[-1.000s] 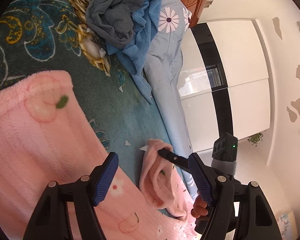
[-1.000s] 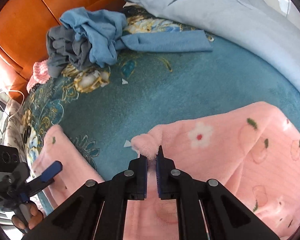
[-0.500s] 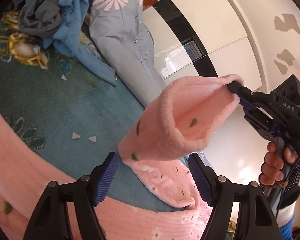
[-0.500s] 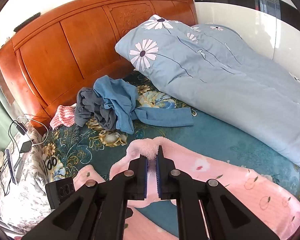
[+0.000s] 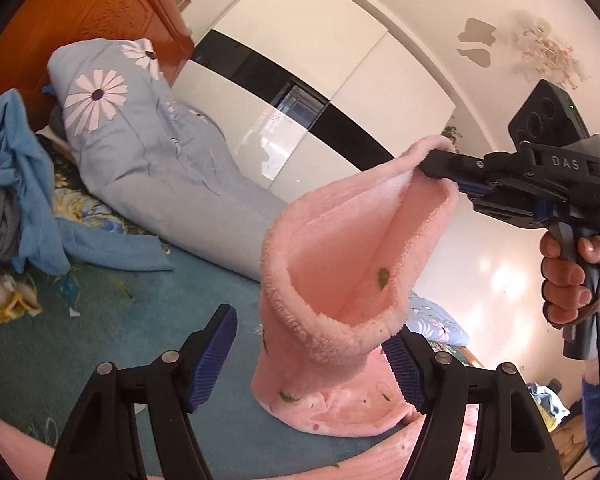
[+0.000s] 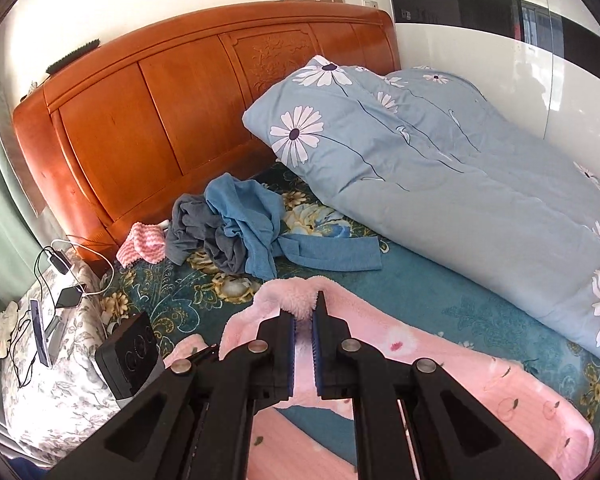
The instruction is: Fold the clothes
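Pink fleece garment (image 5: 352, 264): one, on the teal bedspread (image 5: 112, 320). One cuff-like opening lifted clear of the bed, the rest trailing down onto the spread. Lifted, in all likelihood, to let the fabric hang and show its edges before folding. Opening gapes toward the left camera, which would suit a second grip on its rim.

Right gripper (image 5: 436, 168): one, jaws together, clamped on the fleece edge. Confirmed in the right wrist view, where pink pile bulges up between the pads (image 6: 315, 340). Held in a hand (image 5: 564, 276) by the pistol grip.

Left gripper (image 5: 312, 360): one, jaws apart, nothing held. Pads (image 5: 214, 360) stand either side of the hanging fleece low in frame; contact cannot be told. Positioned, by judgement, to take the lower rim.

Folding proper not yet begun; garment lies unflattened.

Other clothes: a heap near the headboard (image 6: 172, 120), holding one blue garment (image 6: 260, 232), one grey (image 6: 196, 228), and one pink-and-white striped piece (image 6: 140, 244) just beside. Presumably waiting their turn.

Quilt (image 6: 440, 168): one, pale blue with daisies, pushed along the far side, leaving the middle free as working space.

Bedside stand (image 6: 60, 380): one, with cables and small devices; count uncertain.
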### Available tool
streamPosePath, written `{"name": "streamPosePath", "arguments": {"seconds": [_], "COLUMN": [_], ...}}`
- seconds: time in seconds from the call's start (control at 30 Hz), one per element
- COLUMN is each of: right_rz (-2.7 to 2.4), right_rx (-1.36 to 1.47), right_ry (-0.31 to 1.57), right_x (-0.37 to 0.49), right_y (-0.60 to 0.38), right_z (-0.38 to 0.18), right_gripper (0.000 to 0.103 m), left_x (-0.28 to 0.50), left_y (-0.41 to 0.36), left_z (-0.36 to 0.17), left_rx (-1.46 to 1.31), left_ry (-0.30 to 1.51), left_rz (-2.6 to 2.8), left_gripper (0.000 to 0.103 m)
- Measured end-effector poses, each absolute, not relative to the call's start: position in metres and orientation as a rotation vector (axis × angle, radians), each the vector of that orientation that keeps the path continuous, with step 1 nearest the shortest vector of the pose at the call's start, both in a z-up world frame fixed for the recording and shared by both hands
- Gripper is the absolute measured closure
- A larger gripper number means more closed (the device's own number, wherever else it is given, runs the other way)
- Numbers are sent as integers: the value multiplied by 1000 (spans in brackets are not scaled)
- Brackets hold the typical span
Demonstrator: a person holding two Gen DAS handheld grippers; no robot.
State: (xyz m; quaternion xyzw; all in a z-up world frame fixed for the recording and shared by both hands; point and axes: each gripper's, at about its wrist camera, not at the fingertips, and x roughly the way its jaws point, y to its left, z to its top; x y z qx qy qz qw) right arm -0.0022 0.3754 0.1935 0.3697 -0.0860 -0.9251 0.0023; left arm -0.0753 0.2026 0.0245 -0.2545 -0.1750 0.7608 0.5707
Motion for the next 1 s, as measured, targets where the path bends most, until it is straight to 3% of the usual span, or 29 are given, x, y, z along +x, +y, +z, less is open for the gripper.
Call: {"name": "streamPosePath", "arguments": {"seconds": [0.07,0.1,0.17,0.2,0.53,0.83,1.0], "right_rz": [-2907,-2909,-2927,-2938,-2947,-2787,-2754], "right_rx": [1168,1173,1185,1192,1235,1561,1637], "right_ry": [-289,-299,-304,-306,-357,-515,-565], "right_x": [-7,-9,-19,-25,-177,-278,-285], "right_y": [379,380,384,385,370,339,342], "right_z": [196,197,199,200,157,-12,-54], "right_gripper": [96,96,96,96,96,96,96], "left_x": [-78,-80,-80,-80,-176,-247,-253], "left_y": [205,206,210,212,184,156,156], "left_z": [31,35,44,49,53,-71,-98], "left_rx": [-556,-550,-552,-554,-883,-1359,-1421], "left_ry": [-408,-399,-335,-304,-291,-318,-292], "left_rz": [1743,1740,1786,1819,2021,2029,2037], "left_gripper": [31,38,81,87,92,91,88]}}
